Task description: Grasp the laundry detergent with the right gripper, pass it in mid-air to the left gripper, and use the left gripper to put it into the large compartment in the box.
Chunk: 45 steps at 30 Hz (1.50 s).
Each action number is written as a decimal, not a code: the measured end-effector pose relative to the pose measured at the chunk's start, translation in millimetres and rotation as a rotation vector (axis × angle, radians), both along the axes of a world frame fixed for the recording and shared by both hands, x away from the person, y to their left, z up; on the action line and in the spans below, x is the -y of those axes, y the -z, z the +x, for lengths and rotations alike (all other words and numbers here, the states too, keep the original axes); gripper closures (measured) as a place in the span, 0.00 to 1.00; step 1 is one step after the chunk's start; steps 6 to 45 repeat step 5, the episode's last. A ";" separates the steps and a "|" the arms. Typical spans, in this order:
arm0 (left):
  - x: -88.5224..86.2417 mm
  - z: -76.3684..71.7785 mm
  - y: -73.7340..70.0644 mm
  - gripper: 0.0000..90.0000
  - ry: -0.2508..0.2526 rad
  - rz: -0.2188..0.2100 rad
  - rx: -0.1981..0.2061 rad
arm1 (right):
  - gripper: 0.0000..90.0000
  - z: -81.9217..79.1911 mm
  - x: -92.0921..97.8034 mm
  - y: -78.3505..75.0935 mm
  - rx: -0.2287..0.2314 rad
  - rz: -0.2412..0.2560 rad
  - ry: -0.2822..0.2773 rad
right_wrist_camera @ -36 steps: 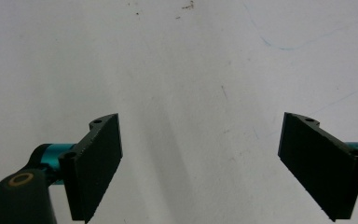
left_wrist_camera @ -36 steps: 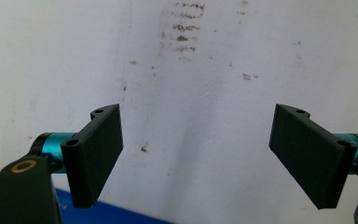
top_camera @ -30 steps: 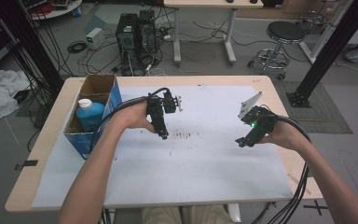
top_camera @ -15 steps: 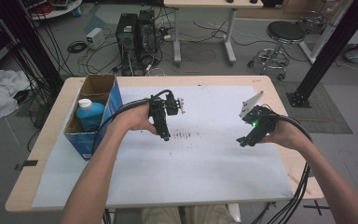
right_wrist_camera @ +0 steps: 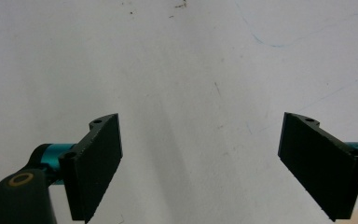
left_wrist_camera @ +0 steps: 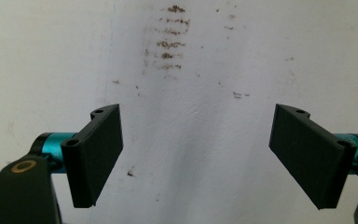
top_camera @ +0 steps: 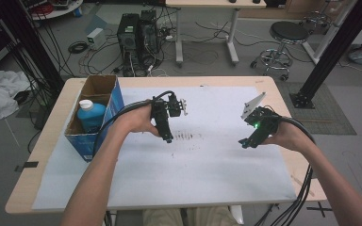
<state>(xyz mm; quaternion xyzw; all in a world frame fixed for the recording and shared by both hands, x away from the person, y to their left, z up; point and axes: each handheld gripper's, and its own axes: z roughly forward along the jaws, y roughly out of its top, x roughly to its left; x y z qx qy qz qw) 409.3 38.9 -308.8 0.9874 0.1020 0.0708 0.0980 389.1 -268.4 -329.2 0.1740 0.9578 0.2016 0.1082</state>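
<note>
My left gripper (top_camera: 168, 138) hangs over the middle of the white sheet (top_camera: 207, 165), pointing down beside a patch of dark smudges (top_camera: 187, 137). In the left gripper view that gripper (left_wrist_camera: 200, 156) stands open over the bare sheet, with the smudges (left_wrist_camera: 170, 39) ahead of it. My right gripper (top_camera: 245, 142) hovers near the sheet's right side, its green light on. The right gripper view has this gripper (right_wrist_camera: 205, 163) wide open above plain white sheet. Neither holds anything.
A blue cardboard box (top_camera: 104, 109) stands at the table's left edge with a blue bottle (top_camera: 91, 116) with a white cap inside. Cables trail from both grippers. Beyond the table are computer towers (top_camera: 136, 33) and a stool (top_camera: 287, 35).
Both hands hold nearly still; the left gripper has shifted very slightly. Nothing was taken or released.
</note>
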 end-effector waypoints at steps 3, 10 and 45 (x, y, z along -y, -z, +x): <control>-0.1 -1.9 0.0 0.19 -0.003 -0.018 0.004 | 0.14 -0.6 -0.6 -0.2 0.004 0.000 0.002; -1.5 -2.0 0.5 0.19 -0.003 -0.027 0.006 | 0.14 -1.1 -1.1 -0.4 0.006 -0.003 0.004; -1.5 -2.0 0.5 0.19 -0.003 -0.027 0.006 | 0.14 -1.1 -1.1 -0.4 0.006 -0.003 0.004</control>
